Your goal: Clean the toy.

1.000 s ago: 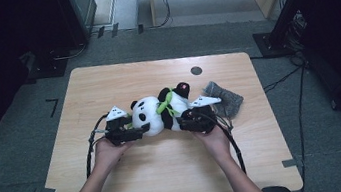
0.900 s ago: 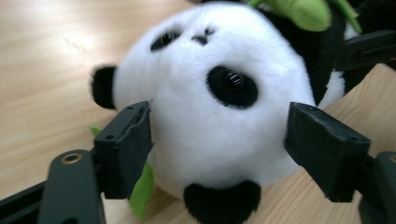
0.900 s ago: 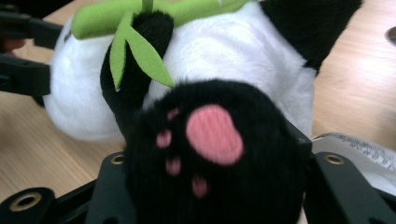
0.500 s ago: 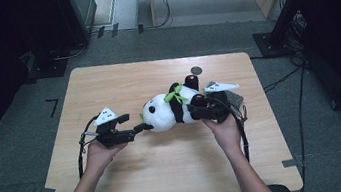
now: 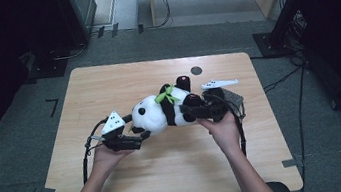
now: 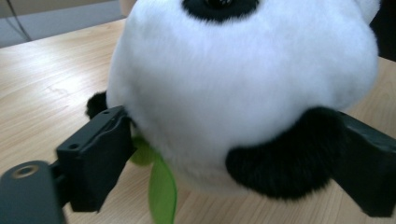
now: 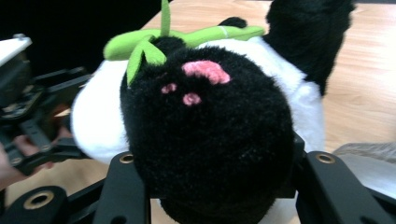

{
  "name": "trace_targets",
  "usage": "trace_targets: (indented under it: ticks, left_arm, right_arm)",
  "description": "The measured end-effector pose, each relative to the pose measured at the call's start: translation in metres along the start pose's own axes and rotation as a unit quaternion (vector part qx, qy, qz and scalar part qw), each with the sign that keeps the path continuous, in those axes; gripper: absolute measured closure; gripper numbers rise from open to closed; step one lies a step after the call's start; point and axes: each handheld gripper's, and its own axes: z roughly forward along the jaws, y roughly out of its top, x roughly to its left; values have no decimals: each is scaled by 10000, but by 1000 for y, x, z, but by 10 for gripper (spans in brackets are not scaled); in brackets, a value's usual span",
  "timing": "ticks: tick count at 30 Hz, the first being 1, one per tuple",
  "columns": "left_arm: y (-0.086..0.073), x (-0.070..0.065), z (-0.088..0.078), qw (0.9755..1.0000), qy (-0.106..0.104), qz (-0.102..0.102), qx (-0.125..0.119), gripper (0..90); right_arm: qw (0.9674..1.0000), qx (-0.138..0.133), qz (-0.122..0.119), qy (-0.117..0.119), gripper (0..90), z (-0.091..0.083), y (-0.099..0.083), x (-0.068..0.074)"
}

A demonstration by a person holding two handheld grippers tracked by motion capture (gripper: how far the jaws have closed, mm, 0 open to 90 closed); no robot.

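A black-and-white plush panda [image 5: 153, 114] with a green leaf collar lies stretched across the middle of the wooden table [image 5: 106, 85]. My left gripper [image 5: 139, 132] is at its white head [image 6: 243, 84]. Its jaws have just been opening and now stand wide, one on each side of the head, with fur brushing them. My right gripper [image 5: 192, 112] is shut on a black foot [image 7: 205, 130] with pink paw marks. Its jaws have just been closing further on that foot. The foot end is held above the tabletop.
A grey cloth item [image 5: 233, 98] lies on the table under my right hand, also seen as grey cloth [image 7: 369, 158] at the right edge. A dark round mark [image 5: 197, 70] sits near the far edge. Dark equipment and cables surround the table.
My right gripper has risen and shifted right with the panda's foot, stretching the panda out. The left gripper slid slightly left, and its jaws now stand around the head.
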Motion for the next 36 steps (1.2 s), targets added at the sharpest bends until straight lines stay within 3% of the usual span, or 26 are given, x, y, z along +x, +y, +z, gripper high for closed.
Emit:
trace_targets:
  ticks: [3, 5, 7, 9, 11, 13, 16, 19, 23, 26, 28, 31, 33, 36]
  left_arm:
    - [1, -2, 1, 9998, -34, 75, -178, 32]
    - [2, -1, 1, 9996, -17, 10, -266, 30]
    - [1, 1, 2, 9998, -8, -41, -182, 32]
    - [0, 1, 3, 10000, 51, 11, -42, 59]
    - [0, 3, 4, 9999, 8, -115, 51, 73]
    - [0, 5, 3, 9997, -39, -240, 30, 127]
    - [3, 4, 2, 9998, 28, -192, 52, 217]
    - [5, 5, 0, 9996, 4, -166, 225, 325]
    - [8, 7, -3, 9992, -32, -226, 320, 473]
    - [12, 10, -9, 9993, -98, -264, 261, 521]
    - [15, 14, -14, 9989, -203, -369, 206, 533]
    - [19, 22, -23, 9982, -250, -528, 151, 542]
    - [20, 28, -28, 9974, -241, -665, 120, 546]
    - [22, 36, -34, 9950, -304, -950, -12, 548]
  right_arm:
    - [9998, 28, 66, 185, 540, 0, 0, 1]
    - [9995, 32, 129, 272, 540, 1, -1, 1]
    - [9991, 102, 169, 376, 539, 3, -2, 1]
    - [9991, 214, 151, 340, 538, 6, -3, 2]
    - [9992, 289, 116, 253, 534, 9, -4, 3]
    - [9992, 274, 204, 195, 533, 10, -5, 1]
    - [9989, 257, 310, 228, 532, 11, -7, -5]
    - [9991, 252, 269, 203, 525, 12, -8, -5]
    - [9996, 270, 113, 51, 481, 16, -9, -4]
    - [9998, 208, 22, 55, 374, 17, -9, -8]
    - [9997, 70, -73, 218, 299, 15, -9, -11]
    - [9981, -68, -540, 303, 215, 8, -10, -14]
    - [9970, -229, -693, 263, 217, 2, -13, -18]
    - [9946, -397, -870, 392, 217, -1, -20, -23]
